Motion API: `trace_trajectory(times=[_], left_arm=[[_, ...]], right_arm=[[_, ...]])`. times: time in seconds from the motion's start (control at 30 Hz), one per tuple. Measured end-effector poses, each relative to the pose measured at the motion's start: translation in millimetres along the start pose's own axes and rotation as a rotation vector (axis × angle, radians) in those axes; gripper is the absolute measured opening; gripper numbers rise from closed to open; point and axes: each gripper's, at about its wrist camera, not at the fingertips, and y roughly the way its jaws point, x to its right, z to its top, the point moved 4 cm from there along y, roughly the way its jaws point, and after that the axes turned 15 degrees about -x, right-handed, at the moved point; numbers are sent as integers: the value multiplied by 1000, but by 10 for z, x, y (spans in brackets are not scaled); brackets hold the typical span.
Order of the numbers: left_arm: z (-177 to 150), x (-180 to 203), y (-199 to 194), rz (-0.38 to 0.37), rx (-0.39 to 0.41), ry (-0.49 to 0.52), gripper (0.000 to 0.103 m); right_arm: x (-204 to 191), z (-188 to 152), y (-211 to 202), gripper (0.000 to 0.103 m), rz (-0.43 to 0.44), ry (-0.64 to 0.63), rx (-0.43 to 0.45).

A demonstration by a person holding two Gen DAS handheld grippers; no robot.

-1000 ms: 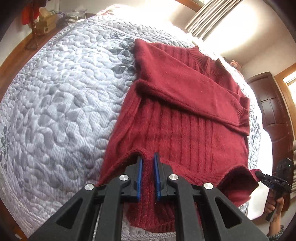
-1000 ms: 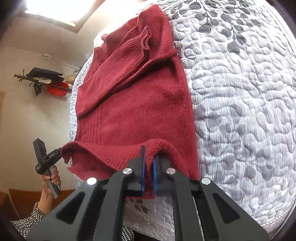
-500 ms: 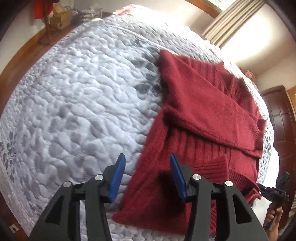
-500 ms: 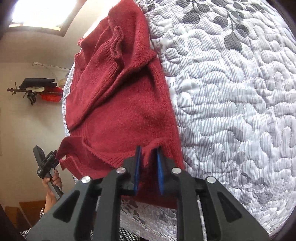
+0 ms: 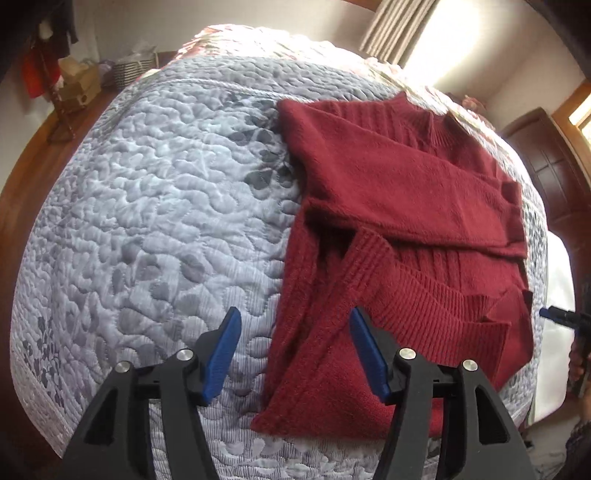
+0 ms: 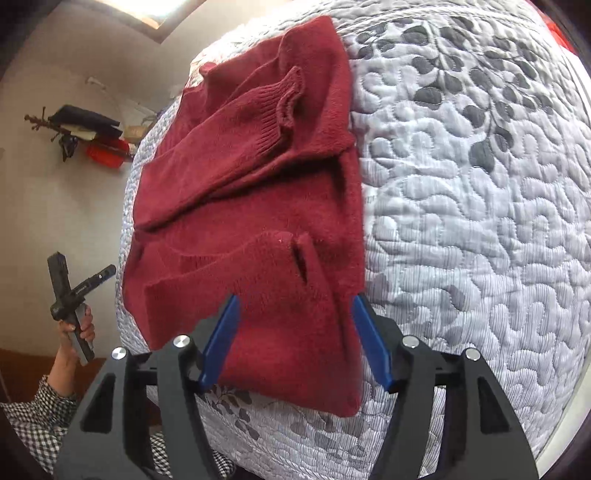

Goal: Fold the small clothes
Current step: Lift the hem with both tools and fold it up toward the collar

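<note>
- Bed (image 5: pixel 155 206) with a grey-white quilt (image 6: pixel 480 206), leaf print, fills both views.
- Red sweater (image 5: pixel 399 192) lies on the quilt near the bed's near edge; right of centre in the left view, left of centre in the right view (image 6: pixel 258 177).
- Sleeve (image 5: pixel 413 206) folded across the chest; its ribbed cuff (image 6: pixel 284 107) rests on top near the far side.
- Ribbed hem (image 5: pixel 424 295) turned up over the lower body, loose and wrinkled, not flat.
- Left tongs (image 5: pixel 295 354) wide apart, holding nothing, over the sweater's lower left edge; one blue finger is over quilt, the other over knit.
- Right tongs (image 6: pixel 295 339) wide apart, holding nothing, straddling the sweater's lower right part; contact with cloth unclear.
- Hand (image 6: pixel 79 328) with a checked sleeve (image 6: pixel 37 417) grips the other tool's handle at the left edge of the right view.
- Dark wood door (image 5: pixel 550 166) at right of the left view, curtain (image 5: pixel 391 29) by a bright window; clutter at far left, maybe boxes, too blurred.
</note>
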Motion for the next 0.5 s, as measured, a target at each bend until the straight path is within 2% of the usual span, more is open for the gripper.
trace_trajectory(times=[0.07, 0.2, 0.33, 0.5], left_arm=[[24, 118, 99, 40, -24, 57, 61], [101, 278, 181, 65, -33, 129, 63], [208, 338, 246, 74, -37, 155, 66], [300, 497, 319, 49, -54, 221, 66]], right_arm=[[-50, 43, 118, 64, -35, -23, -34], [-124, 110, 261, 64, -70, -63, -75], [-205, 134, 383, 67, -132, -111, -105], [-217, 167, 473, 69, -142, -134, -124]])
